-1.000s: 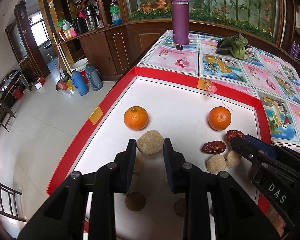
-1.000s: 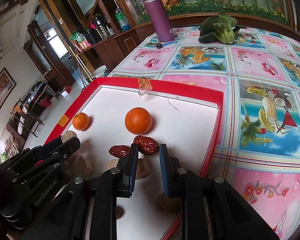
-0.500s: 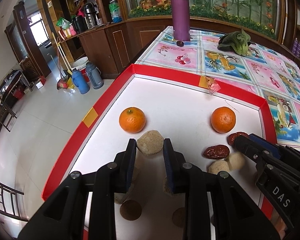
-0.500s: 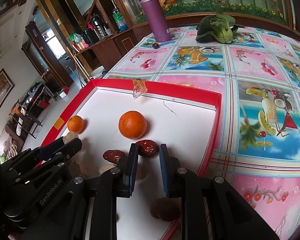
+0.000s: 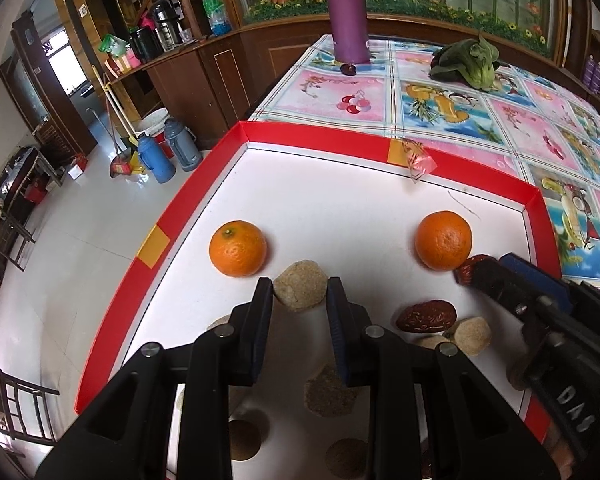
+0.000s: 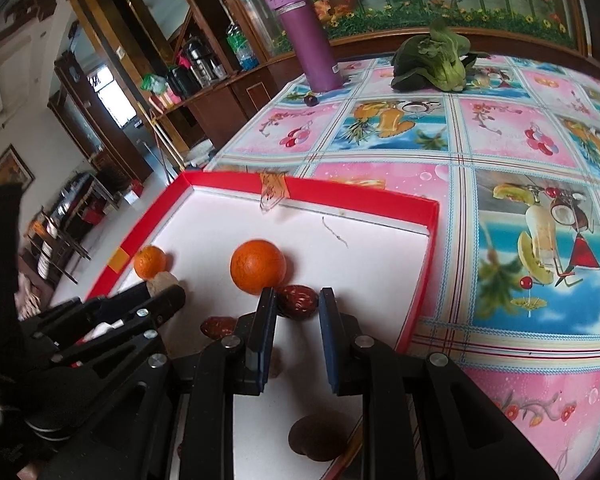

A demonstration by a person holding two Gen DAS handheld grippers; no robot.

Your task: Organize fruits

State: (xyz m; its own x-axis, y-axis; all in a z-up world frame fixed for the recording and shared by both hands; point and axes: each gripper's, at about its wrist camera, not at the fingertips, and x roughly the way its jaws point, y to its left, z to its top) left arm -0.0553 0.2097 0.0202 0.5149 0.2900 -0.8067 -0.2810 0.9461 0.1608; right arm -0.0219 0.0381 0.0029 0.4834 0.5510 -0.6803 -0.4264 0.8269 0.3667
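On a table covered with a pink and blue fruit-print cloth [image 6: 500, 184] sits a red-rimmed tray [image 5: 316, 136] with a white floor, and past it stand a purple flask [image 5: 348, 8], a head of leafy greens [image 6: 436, 60] and dark wooden cabinets [image 5: 204, 76] beside a pale tiled floor (brooms and 2 jugs lean there). In the tray lie 2 oranges, one at left [image 5: 238, 248] and one at right [image 5: 443, 240]. The left gripper [image 5: 300, 300] reaches forward low over the tray, its fingers clenched on a tan round fruit [image 5: 300, 286] just beside the left orange. The right gripper [image 6: 296, 300] angles in from the right, its fingers parted around a red date [image 6: 298, 300] that touches the right orange; whether the pads touch it I cannot tell. A second date [image 5: 426, 317] lies nearby. The right gripper's body reads "DAS" [image 5: 574, 398].
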